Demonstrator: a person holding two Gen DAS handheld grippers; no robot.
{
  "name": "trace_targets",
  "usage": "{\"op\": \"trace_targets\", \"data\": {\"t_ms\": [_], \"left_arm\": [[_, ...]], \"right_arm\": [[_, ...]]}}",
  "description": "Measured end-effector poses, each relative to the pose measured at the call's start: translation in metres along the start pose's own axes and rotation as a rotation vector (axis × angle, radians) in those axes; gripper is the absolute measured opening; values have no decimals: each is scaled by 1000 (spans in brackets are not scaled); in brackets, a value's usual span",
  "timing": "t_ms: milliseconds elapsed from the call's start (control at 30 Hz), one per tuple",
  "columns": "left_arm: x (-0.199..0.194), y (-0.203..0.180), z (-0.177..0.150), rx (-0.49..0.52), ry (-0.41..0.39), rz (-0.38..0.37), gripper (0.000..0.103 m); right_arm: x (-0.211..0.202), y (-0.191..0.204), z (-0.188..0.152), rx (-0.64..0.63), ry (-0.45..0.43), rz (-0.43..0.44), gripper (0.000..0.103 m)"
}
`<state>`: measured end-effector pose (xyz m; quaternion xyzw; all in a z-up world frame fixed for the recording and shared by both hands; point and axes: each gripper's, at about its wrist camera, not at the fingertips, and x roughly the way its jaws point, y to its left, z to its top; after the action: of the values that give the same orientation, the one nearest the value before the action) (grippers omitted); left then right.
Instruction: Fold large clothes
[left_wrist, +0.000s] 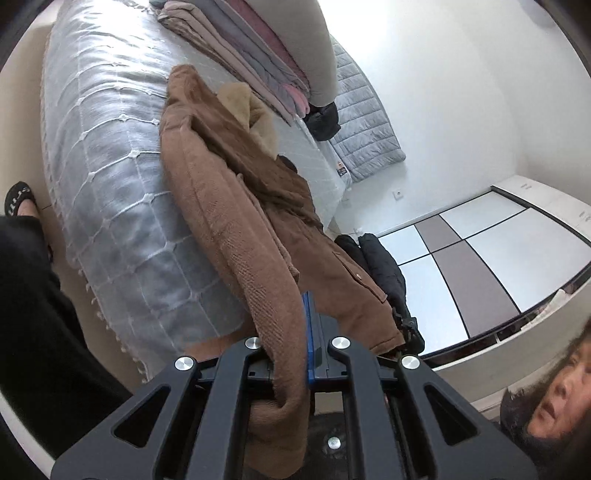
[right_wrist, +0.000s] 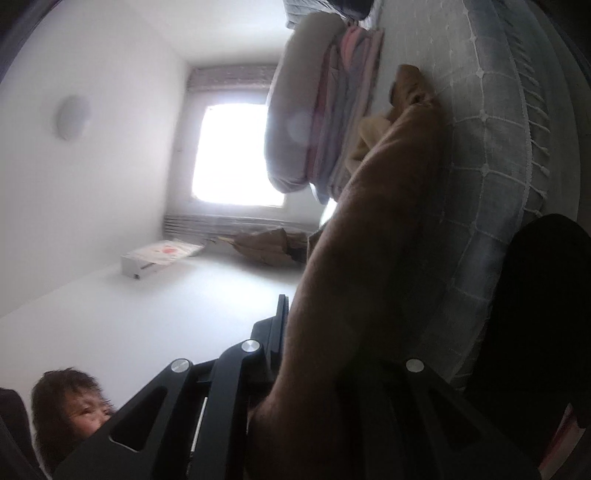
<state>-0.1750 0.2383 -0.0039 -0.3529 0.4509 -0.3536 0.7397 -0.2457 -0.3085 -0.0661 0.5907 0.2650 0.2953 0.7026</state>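
on the grey bedspread (left_wrist: 110, 155), a rumpled brown coat (left_wrist: 229, 206), fleece-lined.

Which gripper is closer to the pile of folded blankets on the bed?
Hard to say; neither is near. The left gripper and the right gripper are each shut on the brown coat, with coat and bedspread between them and the folded blankets.

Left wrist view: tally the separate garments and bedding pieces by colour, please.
Brown fleece-lined coat: 1
Black puffer jackets: 2
Grey quilted pad: 1
Pale blue checked bedspread: 1
Stack of folded pink and grey blankets: 1
Total: 6
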Motion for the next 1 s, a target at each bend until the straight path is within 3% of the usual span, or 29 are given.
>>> {"op": "trace_targets", "data": {"t_ms": [267,367,633,1000], "left_arm": [[-1,53,1,-140,-20,-12,5],[2,55,12,-147,-37,-41,5],[4,54,66,-152,-134,-116,5],[21,52,155,-114,-213,-179,5]], "right_arm": [[-35,-55,17,148,-97,78,10],[-36,-56,24,149,-114,95,10],[6,-35,81,83,-116,136,10],[79,-2,172,-5,-86,115,10]]}}
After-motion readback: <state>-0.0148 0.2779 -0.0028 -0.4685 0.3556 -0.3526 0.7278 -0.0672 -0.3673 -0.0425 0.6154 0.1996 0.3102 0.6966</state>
